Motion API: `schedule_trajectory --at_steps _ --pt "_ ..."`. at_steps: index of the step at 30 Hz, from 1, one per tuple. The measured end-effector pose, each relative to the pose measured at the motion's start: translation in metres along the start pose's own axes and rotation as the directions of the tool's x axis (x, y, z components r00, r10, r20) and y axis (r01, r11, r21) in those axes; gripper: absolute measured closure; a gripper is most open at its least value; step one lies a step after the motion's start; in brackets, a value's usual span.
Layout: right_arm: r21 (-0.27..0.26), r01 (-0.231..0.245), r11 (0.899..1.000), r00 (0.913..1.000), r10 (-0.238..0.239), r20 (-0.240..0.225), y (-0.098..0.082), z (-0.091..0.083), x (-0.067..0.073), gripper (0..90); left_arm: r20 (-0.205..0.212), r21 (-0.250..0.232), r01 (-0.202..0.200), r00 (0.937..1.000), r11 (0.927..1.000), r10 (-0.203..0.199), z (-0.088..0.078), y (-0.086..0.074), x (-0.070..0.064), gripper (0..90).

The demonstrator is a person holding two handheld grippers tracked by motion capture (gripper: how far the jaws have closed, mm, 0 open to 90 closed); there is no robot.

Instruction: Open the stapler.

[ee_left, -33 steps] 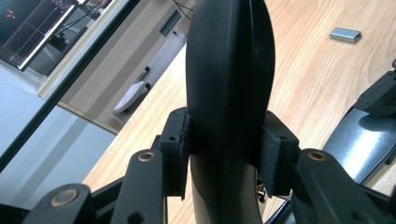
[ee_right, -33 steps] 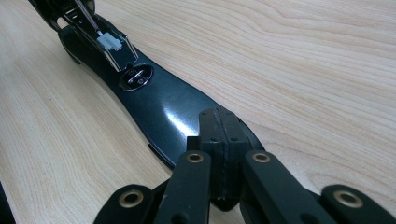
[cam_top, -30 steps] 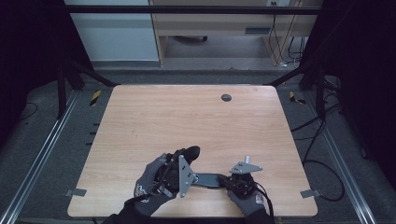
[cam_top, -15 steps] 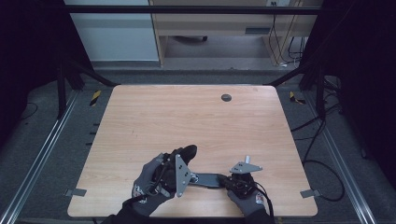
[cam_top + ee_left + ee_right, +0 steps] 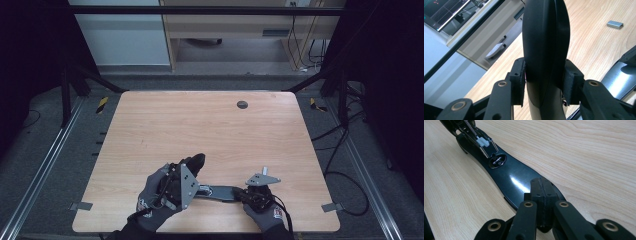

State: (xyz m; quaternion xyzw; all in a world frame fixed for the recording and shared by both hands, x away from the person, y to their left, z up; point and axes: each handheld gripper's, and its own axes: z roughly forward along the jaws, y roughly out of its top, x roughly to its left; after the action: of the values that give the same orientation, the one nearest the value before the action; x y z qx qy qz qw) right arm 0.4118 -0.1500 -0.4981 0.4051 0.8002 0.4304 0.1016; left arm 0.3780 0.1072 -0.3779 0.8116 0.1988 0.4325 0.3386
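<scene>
1. A glossy black shoehorn-like piece lies near the table's near edge, spanning both grippers.
2. The left gripper grasps its rounded end between both pads.
3. The right gripper, jaws clenched together, rests on the other end.

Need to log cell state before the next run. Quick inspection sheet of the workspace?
Surface: light wooden table, with a round dark grommet near its far edge.
Job's things: a long, glossy black curved object lies near the table's front edge, spanning between both hands; what it is, I cannot tell.
Clutter: small grey metal block on the wood.
Grippers: left gripper is shut on one rounded end of the object; right gripper has its jaws shut and rests on the other end.
Cables: black cables loop on the floor right of the table.
Surroundings: grey carpet, a wooden cabinet behind, dark frame struts.
</scene>
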Motion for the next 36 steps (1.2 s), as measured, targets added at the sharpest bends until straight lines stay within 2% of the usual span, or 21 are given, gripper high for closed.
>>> schedule_trajectory --at_steps 7,13,29,36 --pt "0.001 -0.002 1.000 1.0000 0.002 -0.005 0.000 0.000 0.000 90.0 -0.003 -0.008 0.045 0.9990 0.9990 -0.045 -0.005 -0.005 0.010 58.9" --pt "0.001 -0.001 1.000 1.0000 0.001 -0.003 0.000 0.000 0.000 90.0 -0.004 -0.018 0.067 0.9977 0.9976 -0.067 -0.008 -0.008 0.014 58.8" --pt "0.004 0.000 1.000 1.0000 0.000 -0.002 0.000 0.000 0.001 90.0 0.000 -0.033 0.124 0.9922 0.9917 -0.124 -0.013 -0.017 0.025 58.6" --pt "0.004 0.000 1.000 1.0000 0.000 -0.004 0.000 0.000 0.001 90.0 -0.001 -0.038 0.132 0.9912 0.9905 -0.132 -0.015 -0.019 0.028 58.5"
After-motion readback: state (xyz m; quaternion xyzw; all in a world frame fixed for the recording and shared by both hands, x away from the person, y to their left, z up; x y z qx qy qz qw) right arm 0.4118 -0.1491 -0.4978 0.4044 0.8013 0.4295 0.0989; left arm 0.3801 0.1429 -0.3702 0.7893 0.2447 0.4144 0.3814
